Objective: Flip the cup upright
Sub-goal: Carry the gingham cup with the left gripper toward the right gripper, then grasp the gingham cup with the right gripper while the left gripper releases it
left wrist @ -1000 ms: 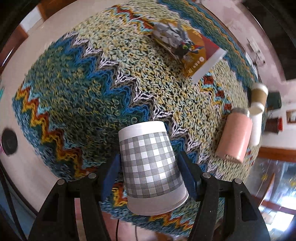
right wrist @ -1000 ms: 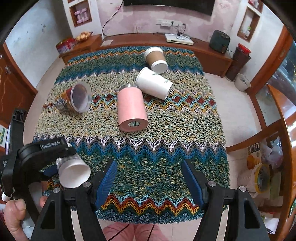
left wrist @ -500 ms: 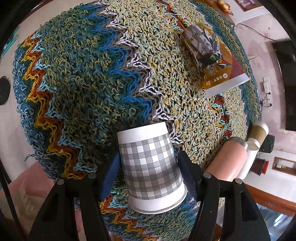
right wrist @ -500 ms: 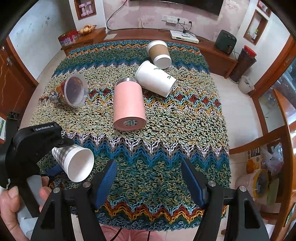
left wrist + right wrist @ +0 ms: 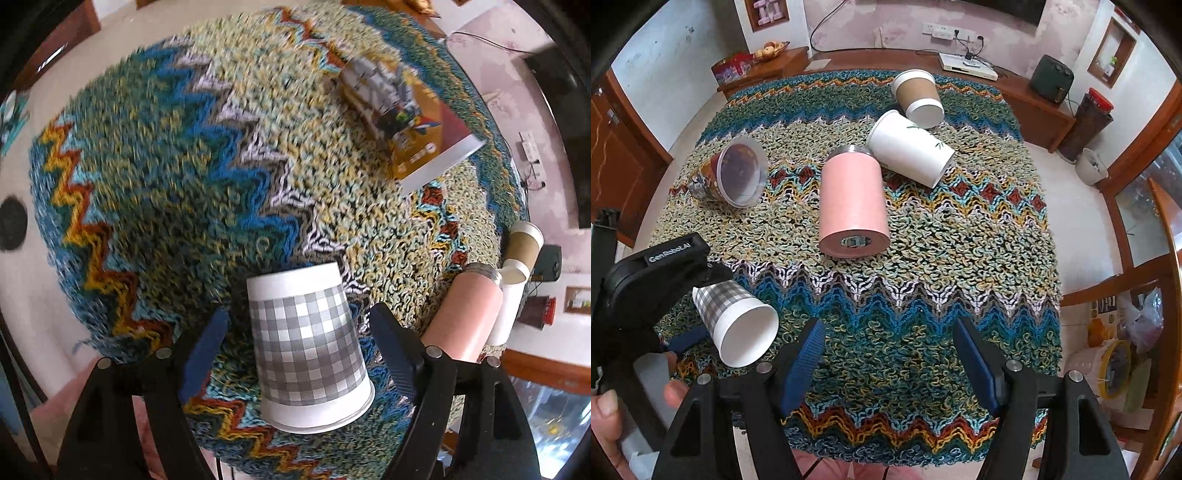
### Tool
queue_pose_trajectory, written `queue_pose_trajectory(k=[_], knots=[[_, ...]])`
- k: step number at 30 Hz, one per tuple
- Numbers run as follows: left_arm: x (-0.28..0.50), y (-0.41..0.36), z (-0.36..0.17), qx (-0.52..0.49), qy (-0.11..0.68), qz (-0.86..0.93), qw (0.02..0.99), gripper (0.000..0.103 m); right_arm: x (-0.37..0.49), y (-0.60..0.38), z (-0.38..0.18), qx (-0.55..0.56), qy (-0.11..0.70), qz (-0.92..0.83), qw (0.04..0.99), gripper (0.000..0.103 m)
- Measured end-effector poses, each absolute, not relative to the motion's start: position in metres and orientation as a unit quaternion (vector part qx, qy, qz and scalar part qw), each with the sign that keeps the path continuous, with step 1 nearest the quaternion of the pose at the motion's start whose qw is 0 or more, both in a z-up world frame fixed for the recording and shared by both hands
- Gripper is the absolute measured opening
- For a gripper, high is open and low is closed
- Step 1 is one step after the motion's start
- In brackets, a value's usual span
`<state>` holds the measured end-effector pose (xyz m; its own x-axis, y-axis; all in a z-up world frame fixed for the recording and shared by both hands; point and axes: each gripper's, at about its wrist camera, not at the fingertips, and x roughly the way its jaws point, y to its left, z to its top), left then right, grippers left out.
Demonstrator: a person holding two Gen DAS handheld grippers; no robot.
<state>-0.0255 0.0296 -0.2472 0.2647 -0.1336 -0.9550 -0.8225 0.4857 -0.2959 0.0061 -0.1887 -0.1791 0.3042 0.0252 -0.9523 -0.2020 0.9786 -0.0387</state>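
Left gripper (image 5: 299, 332), jaws standing slightly off the checked paper cup (image 5: 308, 347) tilting over the blanket's (image 5: 166, 166) near edge: light, thin-walled, crushing easily, best gripped gently mid-wall; right gripper (image 5: 886, 354) gaping wide, carrying nothing.

Bright, even daylight; strong fisheye bending at edges. The left wrist view is motion-blurred across the colourful zigzag knitted tablecloth (image 5: 177, 177); the right wrist view is sharp.

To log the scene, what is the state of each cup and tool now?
Checked cup: tilted, not upright.
Left tool: around checked cup, grip unclear.
Right tool: open, empty.
Pink tumbler: on its side.
White cup: on its side.
Brown cup: on its side.
Printed cup: on its side.
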Motion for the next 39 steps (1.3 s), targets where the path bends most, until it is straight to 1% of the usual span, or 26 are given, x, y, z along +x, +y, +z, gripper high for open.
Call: queue_pose_trajectory(k=[11,19,23,28,32,39], knots=[[-0.032,0.039,-0.231,-0.356,0.569,0.226,0.706,0.082,0.001,-0.175,-0.188,-0.041,0.606,0.102,0.788,0.072],[-0.042,0.049,-0.209,-0.268,0.569,0.188,0.755,0.082,-0.009,-0.167,-0.185,0.013,0.609,0.094,0.788,0.072],[-0.046,0.057,-0.2,-0.232,0.567,0.171,0.772,0.082,-0.015,-0.164,-0.187,0.088,0.615,0.079,0.78,0.072],[-0.049,0.061,-0.186,-0.186,0.551,0.14,0.801,0.082,-0.029,-0.158,-0.194,0.21,0.617,0.047,0.757,0.072],[-0.05,0.068,-0.177,-0.154,0.539,0.117,0.82,0.082,-0.046,-0.149,-0.202,0.305,0.605,0.002,0.735,0.072],[-0.042,0.09,-0.168,-0.112,0.524,0.082,0.84,0.082,-0.064,-0.137,-0.222,0.436,0.57,-0.084,0.691,0.072]])
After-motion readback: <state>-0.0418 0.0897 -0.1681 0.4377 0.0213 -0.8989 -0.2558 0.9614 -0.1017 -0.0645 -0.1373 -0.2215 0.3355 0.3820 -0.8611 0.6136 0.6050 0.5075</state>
